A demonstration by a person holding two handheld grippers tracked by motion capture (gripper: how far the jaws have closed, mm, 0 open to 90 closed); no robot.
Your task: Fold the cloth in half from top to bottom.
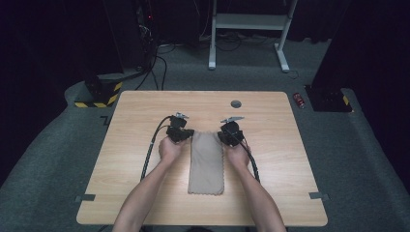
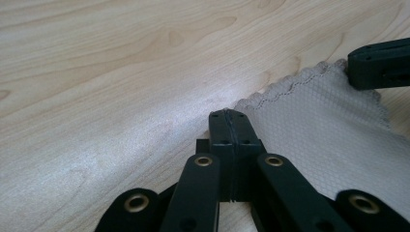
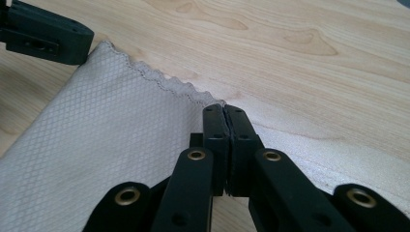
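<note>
A beige cloth [image 1: 207, 162] with a scalloped hem lies as a long strip on the wooden table [image 1: 140, 108], running from near the front edge toward the middle. My left gripper [image 1: 190, 135] is at the cloth's far left corner and my right gripper [image 1: 224, 137] at its far right corner. In the left gripper view the jaws [image 2: 228, 114] are pressed together right at the cloth [image 2: 329, 125] corner, with the right gripper's finger [image 2: 379, 63] beyond. In the right gripper view the jaws [image 3: 225, 108] meet on the cloth [image 3: 111, 130] corner, and the left gripper's finger [image 3: 46, 34] is farther off.
A round grey cable hole [image 1: 236, 103] sits near the table's far edge. Beyond the table, a white desk frame [image 1: 249, 24] stands on grey carpet, with a red can [image 1: 300, 100] and black-yellow striped bases [image 1: 99, 94] on the floor. Bare wood surrounds the cloth.
</note>
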